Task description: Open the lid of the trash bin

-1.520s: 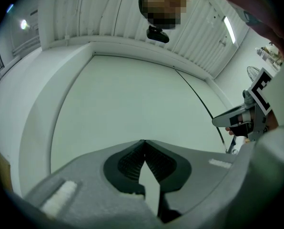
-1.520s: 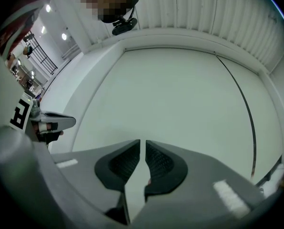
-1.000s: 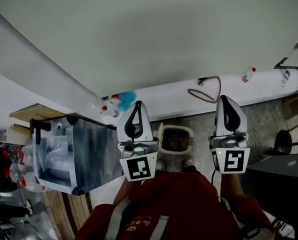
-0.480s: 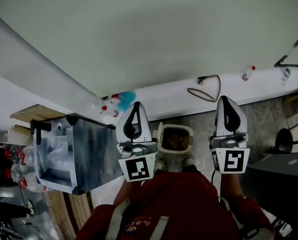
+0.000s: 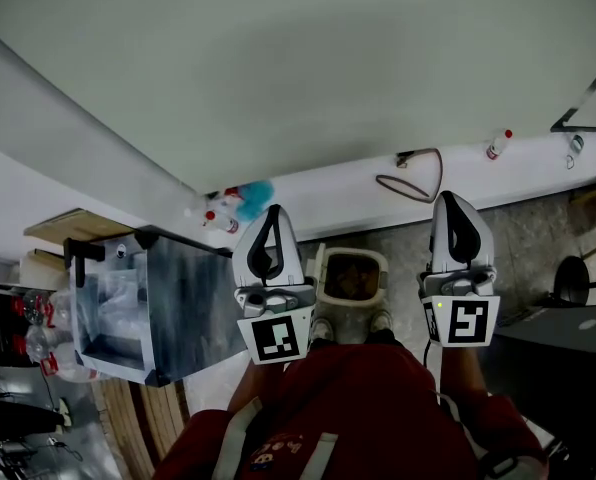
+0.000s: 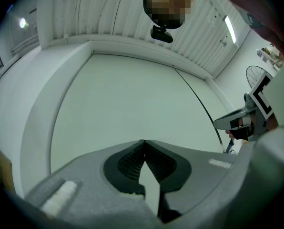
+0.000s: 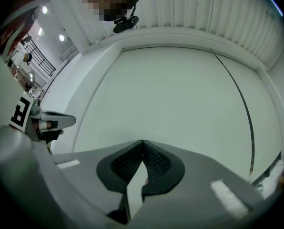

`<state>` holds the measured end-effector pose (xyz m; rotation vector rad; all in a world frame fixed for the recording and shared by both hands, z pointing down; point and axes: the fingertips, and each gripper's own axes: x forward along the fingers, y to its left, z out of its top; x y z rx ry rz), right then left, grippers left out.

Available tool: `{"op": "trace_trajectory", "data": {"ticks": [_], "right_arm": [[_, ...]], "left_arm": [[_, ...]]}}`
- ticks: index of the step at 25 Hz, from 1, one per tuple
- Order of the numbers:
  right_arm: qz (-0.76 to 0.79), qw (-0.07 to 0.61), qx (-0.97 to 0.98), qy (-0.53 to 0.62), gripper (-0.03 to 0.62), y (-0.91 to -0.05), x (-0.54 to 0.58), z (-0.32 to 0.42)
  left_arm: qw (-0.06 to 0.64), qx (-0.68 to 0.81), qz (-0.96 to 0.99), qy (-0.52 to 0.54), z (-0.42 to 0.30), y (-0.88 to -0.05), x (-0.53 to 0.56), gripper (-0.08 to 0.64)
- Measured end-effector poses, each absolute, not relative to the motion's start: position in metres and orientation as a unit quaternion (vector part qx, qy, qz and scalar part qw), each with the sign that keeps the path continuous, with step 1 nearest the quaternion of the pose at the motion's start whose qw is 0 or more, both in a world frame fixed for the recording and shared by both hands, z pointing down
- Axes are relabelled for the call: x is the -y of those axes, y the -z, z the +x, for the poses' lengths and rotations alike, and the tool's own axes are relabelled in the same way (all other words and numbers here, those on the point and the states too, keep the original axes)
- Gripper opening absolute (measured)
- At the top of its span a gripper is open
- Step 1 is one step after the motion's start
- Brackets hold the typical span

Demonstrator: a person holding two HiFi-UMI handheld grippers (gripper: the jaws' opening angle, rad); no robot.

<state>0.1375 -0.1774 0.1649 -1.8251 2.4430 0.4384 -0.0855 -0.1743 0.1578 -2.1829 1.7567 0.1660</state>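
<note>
In the head view a small cream trash bin (image 5: 351,284) stands on the floor by the person's feet, its top showing a brown inside. My left gripper (image 5: 272,216) hovers just left of the bin, well above it, jaws shut and empty. My right gripper (image 5: 457,204) hangs to the bin's right, also shut on nothing. In the left gripper view the left gripper (image 6: 143,142) has its ribbed pads pressed together, facing a bare pale wall. In the right gripper view the right gripper (image 7: 142,142) is the same. Neither gripper touches the bin.
A grey box-like cabinet (image 5: 148,313) stands at the left, wooden boards (image 5: 128,418) below it. Bottles (image 5: 218,220), a blue object (image 5: 254,199) and a looped cable (image 5: 410,182) lie along the wall's base. A dark unit (image 5: 563,358) and a stool base (image 5: 570,283) are at the right.
</note>
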Motion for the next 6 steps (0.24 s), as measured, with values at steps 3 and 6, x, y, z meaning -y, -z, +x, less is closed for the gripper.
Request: {"op": "trace_trajectory", "data": {"ticks": [3,6], "right_arm": [[-0.592,0.03,-0.793,-0.14,0.0,-0.1659,0.1767,0.1404],[-0.591,0.031,-0.794,-0.139,0.0,-0.1668,0.176,0.1439]], "left_arm": [[0.164,-0.618,-0.767,-0.056,-0.0822,-0.1586,0.173,0.005],[0.164,-0.618,-0.767,-0.054,-0.0782,-0.1594,0.1715,0.005]]}}
